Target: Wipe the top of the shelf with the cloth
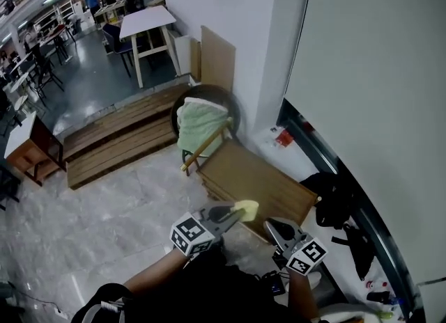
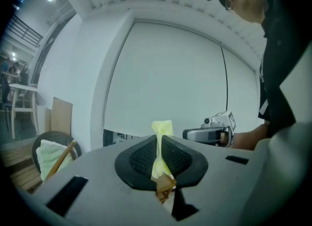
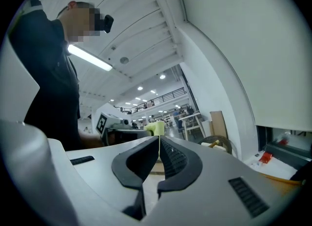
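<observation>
Two grippers, each with one marker cube showing black-and-white square patterns only, no text. One cloth, one shelf.

Left gripper (image 1: 235,214) (image 2: 160,139): jaws clamped tight on the small pale-yellow cloth (image 1: 246,209) (image 2: 161,129). A tuft of it sticks out past the tips and a strip is pinched between the ribbed black pads (image 2: 141,159).

Right gripper (image 1: 271,225) (image 3: 159,140): jaws pressed together, nothing in them. It sits just beside the left one, apart from the cloth.

In the head view the cloth lies over the near edge of the low brown wooden shelf (image 1: 268,179); can't tell if it touches.

At the shelf's far-left corner there is one round dark wicker chair (image 1: 226,99) with one light-green towel (image 1: 198,121) and one wooden stick (image 1: 203,147). One black bag (image 1: 333,198) lies by the right corner.

Further off are stacked wooden pallets (image 1: 115,140), then one white table (image 1: 146,21).
</observation>
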Demonstrator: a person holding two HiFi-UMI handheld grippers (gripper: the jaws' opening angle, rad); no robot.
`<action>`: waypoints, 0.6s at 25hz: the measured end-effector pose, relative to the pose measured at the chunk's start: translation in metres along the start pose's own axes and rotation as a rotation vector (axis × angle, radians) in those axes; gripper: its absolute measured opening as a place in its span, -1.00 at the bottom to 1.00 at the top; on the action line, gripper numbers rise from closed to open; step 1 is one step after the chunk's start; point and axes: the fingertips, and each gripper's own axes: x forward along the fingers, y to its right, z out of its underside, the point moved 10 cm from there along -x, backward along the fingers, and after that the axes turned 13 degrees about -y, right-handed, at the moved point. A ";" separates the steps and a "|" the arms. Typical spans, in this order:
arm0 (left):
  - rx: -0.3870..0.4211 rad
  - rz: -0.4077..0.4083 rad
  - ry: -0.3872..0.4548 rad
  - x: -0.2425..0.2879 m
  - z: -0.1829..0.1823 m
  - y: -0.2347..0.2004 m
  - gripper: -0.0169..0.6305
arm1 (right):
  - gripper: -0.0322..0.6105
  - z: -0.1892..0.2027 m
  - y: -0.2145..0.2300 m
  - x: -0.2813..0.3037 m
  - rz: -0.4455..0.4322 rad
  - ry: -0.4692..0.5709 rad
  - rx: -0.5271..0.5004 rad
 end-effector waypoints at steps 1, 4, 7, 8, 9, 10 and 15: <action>0.004 0.008 -0.001 -0.007 0.001 0.008 -0.85 | -0.81 0.003 -0.007 -0.001 -0.011 0.010 0.006; 0.020 0.027 -0.010 -0.023 0.008 0.027 -0.85 | -0.81 0.006 -0.029 -0.006 -0.026 0.024 -0.012; 0.014 0.057 -0.010 -0.035 0.019 0.038 -0.85 | -0.81 0.004 -0.049 -0.011 -0.021 0.014 -0.043; 0.011 0.071 -0.007 -0.040 0.022 0.041 -0.85 | -0.81 0.004 -0.057 -0.011 -0.018 0.006 -0.052; 0.010 0.085 -0.003 -0.046 0.025 0.044 -0.85 | -0.81 0.003 -0.067 -0.012 -0.013 0.001 -0.061; 0.010 0.100 0.003 -0.053 0.027 0.047 -0.85 | -0.81 0.003 -0.077 -0.012 -0.008 -0.001 -0.067; 0.008 0.159 0.022 -0.094 0.047 0.061 -0.85 | -0.81 0.011 -0.130 -0.003 0.001 0.008 -0.064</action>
